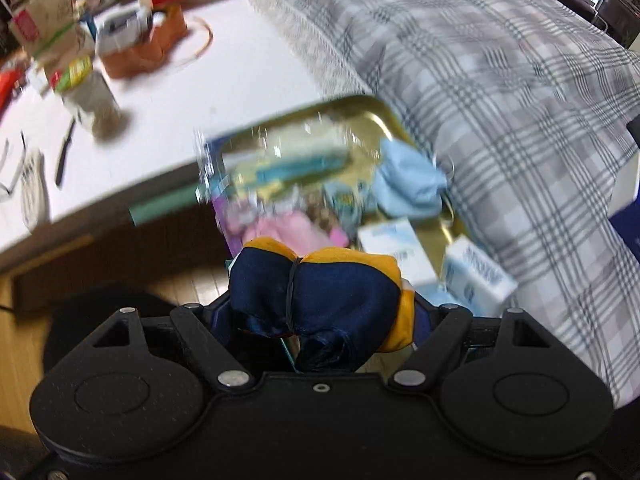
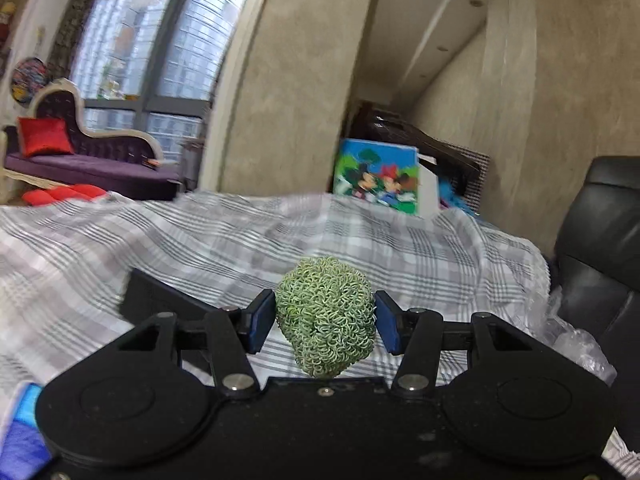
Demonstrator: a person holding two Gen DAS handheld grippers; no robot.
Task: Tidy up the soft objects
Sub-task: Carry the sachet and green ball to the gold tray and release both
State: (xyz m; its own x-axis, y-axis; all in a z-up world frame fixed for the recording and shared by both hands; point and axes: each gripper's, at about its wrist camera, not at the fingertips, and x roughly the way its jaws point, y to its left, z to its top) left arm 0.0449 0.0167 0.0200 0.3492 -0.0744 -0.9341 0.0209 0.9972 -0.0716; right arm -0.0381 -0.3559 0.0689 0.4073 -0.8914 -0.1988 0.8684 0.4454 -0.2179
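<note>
My left gripper (image 1: 320,312) is shut on a navy and orange cloth bundle (image 1: 320,292) tied with a black band; the bundle hides the fingers. It hangs just above a gold tray (image 1: 360,110) that holds a light blue cloth (image 1: 408,184), a pink soft item (image 1: 288,228) and white tissue packs (image 1: 476,272). The view is blurred. My right gripper (image 2: 326,322) is shut on a green curly scrubber ball (image 2: 326,316), held between its blue pads (image 2: 260,320) above a grey plaid blanket (image 2: 200,248).
A white table (image 1: 240,80) carries an orange bag (image 1: 140,52), a jar (image 1: 92,100) and boxes. The plaid blanket (image 1: 500,100) lies right of the tray. The right wrist view shows a cartoon box (image 2: 378,178), a black chair (image 2: 600,248), a purple sofa (image 2: 88,160).
</note>
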